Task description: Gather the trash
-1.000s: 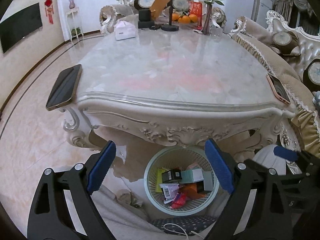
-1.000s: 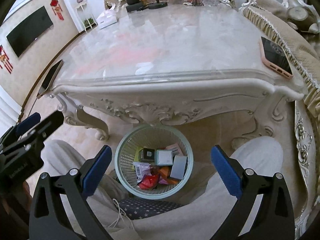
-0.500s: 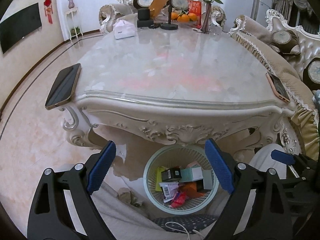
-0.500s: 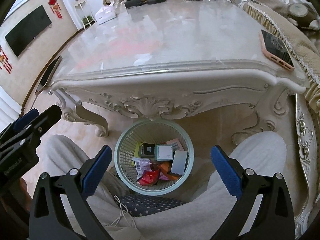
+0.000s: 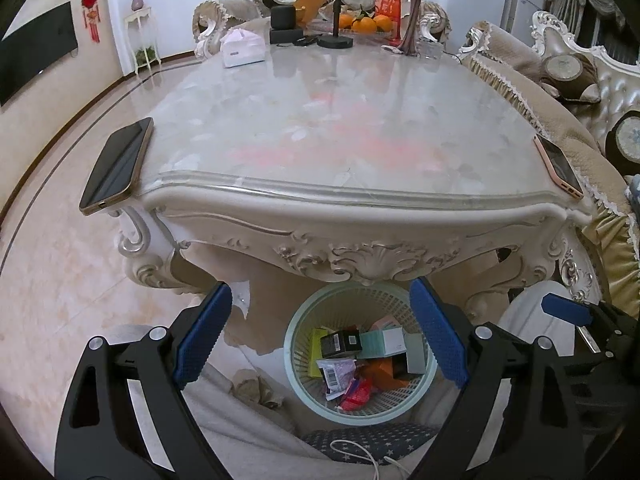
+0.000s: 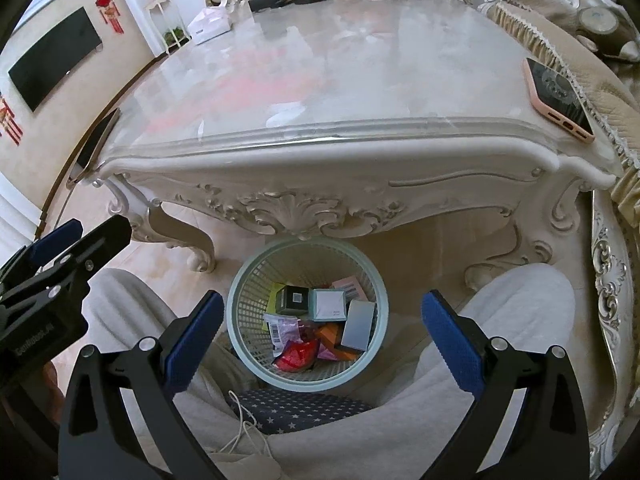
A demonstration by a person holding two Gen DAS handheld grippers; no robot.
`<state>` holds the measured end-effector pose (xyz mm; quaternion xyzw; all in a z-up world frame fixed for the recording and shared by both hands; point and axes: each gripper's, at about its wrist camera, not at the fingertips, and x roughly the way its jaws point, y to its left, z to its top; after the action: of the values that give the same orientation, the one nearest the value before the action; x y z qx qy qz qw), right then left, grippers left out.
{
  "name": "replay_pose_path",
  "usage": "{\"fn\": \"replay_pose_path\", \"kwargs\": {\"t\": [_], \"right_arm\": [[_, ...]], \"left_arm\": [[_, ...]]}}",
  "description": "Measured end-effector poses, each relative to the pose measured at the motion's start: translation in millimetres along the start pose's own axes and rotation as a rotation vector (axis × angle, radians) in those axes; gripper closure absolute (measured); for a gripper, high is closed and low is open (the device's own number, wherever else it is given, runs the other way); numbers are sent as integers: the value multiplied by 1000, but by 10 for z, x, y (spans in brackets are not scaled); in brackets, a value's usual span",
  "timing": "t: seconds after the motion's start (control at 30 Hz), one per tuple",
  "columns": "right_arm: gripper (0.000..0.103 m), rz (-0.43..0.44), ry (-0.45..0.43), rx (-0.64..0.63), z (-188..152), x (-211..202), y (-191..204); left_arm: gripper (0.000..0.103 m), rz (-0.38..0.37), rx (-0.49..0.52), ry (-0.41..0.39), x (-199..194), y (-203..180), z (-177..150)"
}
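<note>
Two wide-open, empty grippers above one trash basket under a marble table.

The left gripper (image 5: 320, 336) and right gripper (image 6: 320, 334) hold nothing. The basket (image 6: 244, 280) on the floor holds roughly eight boxes and wrappers, overlapping and hard to count. Two phones, dark (image 5: 116, 164) and pink (image 6: 558, 98), lie on the table (image 6: 360, 80).

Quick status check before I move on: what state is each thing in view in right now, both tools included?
left tool: open, holding nothing
right tool: open, holding nothing
waste basket: upright on the floor under the table edge, partly filled with boxes and wrappers
dark phone: lying flat, overhanging the table's left edge
pink phone: lying flat at the table's right edge
tissue box: on the far tabletop
</note>
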<state>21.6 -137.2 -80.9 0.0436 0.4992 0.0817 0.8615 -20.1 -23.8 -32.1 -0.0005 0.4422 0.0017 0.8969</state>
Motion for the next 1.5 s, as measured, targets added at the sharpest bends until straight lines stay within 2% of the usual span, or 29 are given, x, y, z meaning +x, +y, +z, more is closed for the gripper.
{"fn": "replay_pose_path", "kwargs": {"t": [0.3, 0.63, 0.97, 1.13, 1.37, 1.5], "right_arm": [[8, -9, -15, 23, -7, -46, -49], [8, -15, 6, 47, 19, 20, -118], [8, -16, 16, 19, 37, 85, -54], [8, -25, 12, 31, 19, 72, -64], [8, -18, 12, 5, 5, 91, -22], [8, -19, 23, 7, 17, 128, -37]], "left_arm": [[15, 6, 32, -21, -36, -62, 3], [15, -15, 36, 19, 107, -89, 29], [15, -82, 17, 26, 155, -57, 33], [15, -5, 60, 18, 137, -118, 23], [15, 5, 58, 18, 128, -115, -4], [15, 53, 53, 15, 131, -113, -21]]}}
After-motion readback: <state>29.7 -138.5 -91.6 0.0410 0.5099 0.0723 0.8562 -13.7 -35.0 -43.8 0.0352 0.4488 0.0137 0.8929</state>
